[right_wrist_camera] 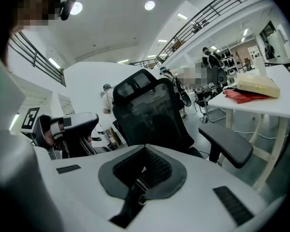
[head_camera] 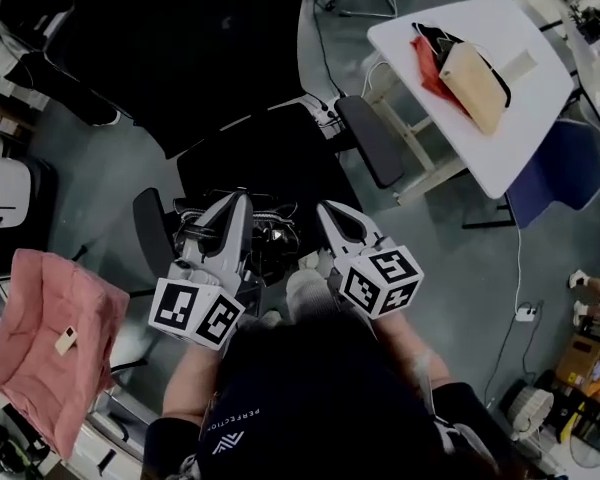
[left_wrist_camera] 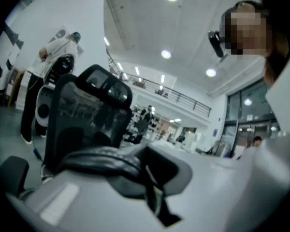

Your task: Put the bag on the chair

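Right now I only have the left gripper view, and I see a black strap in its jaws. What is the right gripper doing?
Observer: The right gripper is shut as well, on a black zipper strap of the bag.
Operator: Where is the bag relative to the chair?
Observer: In the head view it sits between that gripper and the left gripper, at the front of the chair seat. I cannot tell whether it rests on the seat.
Operator: Anything near the chair?
Observer: A white table stands off to the right, and a pink cloth lies to the left.
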The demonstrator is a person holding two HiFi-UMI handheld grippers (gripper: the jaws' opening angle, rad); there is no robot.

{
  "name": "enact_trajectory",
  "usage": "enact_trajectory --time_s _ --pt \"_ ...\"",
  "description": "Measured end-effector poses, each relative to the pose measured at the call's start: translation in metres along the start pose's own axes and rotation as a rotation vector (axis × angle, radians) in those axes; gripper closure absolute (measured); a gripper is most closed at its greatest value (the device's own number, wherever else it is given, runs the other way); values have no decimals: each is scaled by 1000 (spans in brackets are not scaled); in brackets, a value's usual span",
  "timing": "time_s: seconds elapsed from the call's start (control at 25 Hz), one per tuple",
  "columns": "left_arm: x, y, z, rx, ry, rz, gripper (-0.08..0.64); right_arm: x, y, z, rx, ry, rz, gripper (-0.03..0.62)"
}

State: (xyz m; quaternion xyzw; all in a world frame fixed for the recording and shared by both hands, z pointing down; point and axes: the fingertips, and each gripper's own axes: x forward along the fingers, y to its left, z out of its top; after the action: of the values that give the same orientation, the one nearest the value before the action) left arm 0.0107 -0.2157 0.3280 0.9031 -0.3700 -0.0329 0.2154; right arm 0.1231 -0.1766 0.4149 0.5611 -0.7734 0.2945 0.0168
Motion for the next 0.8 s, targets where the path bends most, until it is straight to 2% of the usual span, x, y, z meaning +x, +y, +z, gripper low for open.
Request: enact_trajectory --time_s 0.32,0.8 --pt "39 43 12 -2 -22 103 555 39 -24 14 -22 62 49 594" --pt "60 97 -3 -40 5 228 555 75 -36 9 -30 156 116 594"
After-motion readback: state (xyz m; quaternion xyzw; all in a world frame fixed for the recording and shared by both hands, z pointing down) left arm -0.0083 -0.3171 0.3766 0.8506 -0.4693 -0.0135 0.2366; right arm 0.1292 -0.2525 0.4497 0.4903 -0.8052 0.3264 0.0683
